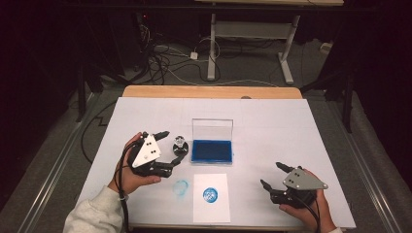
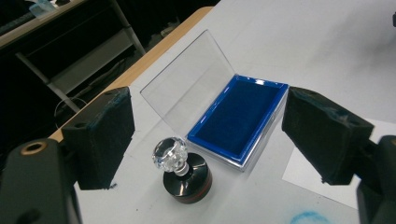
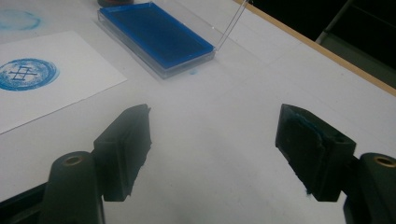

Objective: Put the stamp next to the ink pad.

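Note:
A round black stamp with a clear crystal knob stands upright on the white table, just left of an open blue ink pad. The pad's clear lid stands raised at the back. My left gripper is open, its jaws wide on either side of the stamp and not touching it. A white paper carries a round blue print. My right gripper rests open and empty over bare table at the front right.
A blue ink smudge marks the table surface left of the paper. The wooden table edge runs along the back. Beyond it lie floor cables and the legs of another desk.

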`<state>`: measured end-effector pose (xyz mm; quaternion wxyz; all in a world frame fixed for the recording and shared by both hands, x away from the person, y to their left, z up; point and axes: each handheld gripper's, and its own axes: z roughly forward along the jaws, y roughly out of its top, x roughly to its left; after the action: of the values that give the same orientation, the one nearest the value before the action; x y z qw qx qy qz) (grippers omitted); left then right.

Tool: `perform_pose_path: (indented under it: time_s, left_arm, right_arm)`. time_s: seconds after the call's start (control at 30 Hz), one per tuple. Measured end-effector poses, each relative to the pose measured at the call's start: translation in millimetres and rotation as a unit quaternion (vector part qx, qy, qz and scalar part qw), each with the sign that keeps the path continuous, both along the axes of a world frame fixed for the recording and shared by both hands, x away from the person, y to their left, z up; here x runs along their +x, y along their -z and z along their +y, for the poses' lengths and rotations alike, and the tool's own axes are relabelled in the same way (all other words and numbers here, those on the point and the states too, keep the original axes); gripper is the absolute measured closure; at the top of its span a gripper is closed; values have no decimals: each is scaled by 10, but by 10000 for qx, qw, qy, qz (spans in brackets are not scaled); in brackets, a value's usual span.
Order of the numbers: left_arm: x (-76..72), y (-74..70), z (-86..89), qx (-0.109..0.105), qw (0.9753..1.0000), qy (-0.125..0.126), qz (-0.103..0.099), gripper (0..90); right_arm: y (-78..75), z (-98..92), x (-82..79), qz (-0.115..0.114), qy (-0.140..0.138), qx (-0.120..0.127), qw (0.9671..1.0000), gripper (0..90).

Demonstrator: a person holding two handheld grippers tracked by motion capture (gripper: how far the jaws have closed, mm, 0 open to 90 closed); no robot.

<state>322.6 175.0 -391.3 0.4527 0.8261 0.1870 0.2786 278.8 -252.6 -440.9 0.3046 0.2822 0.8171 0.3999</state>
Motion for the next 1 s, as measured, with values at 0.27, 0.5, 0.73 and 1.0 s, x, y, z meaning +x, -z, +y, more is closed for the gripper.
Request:
perform_pose_path:
  time_s: [0.27,0.5,0.73,1.0]
  left_arm:
    - [-79,101,84,-75,9999,-42,-146,167]
    - [-159,239,109,110,9998,-81,-129,167]
    - [-240,418,158,188,9996,-197,-65,167]
    - [-294,601,287,289,9987,-397,155,167]
  right_arm:
    - [-8,4,-17,-30,5,14,10000,266]
    - [-16,0,-23,-64,20,22,10000,266]
    - [-9,-1,-18,-52,17,12,10000,265]
    - [-2,-14,-12,-38,35,39,10000,266]
